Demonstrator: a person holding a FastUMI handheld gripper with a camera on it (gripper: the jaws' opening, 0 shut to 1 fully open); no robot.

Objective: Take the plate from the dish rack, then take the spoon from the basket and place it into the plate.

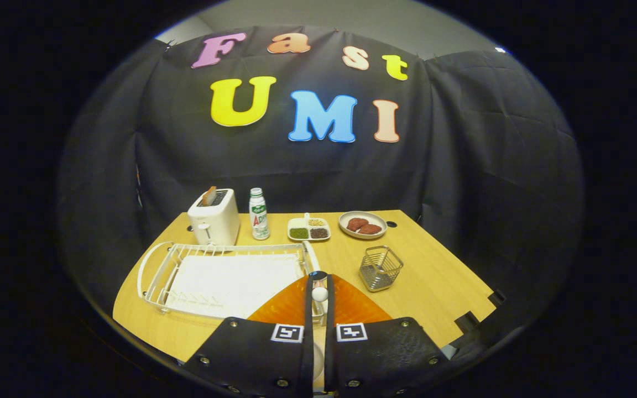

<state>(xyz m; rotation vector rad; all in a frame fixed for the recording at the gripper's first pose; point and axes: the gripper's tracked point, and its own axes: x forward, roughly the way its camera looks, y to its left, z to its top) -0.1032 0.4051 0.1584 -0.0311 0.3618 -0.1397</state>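
gripper (318, 287) fingers nearly closed, small gap

high tong-mounted fisheye, facing table (440, 287)

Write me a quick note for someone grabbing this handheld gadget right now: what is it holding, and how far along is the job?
Gripper: jaws shut on the white spoon, held between the fingers.
Plate: orange, out of the dish rack, lying just under the fingers by the rack's near end.
Basket: stands beyond the plate, no spoon in it.
Done: plate taken out of the rack, spoon taken from the basket.
Left: lower the spoon into the plate and open the jaws.
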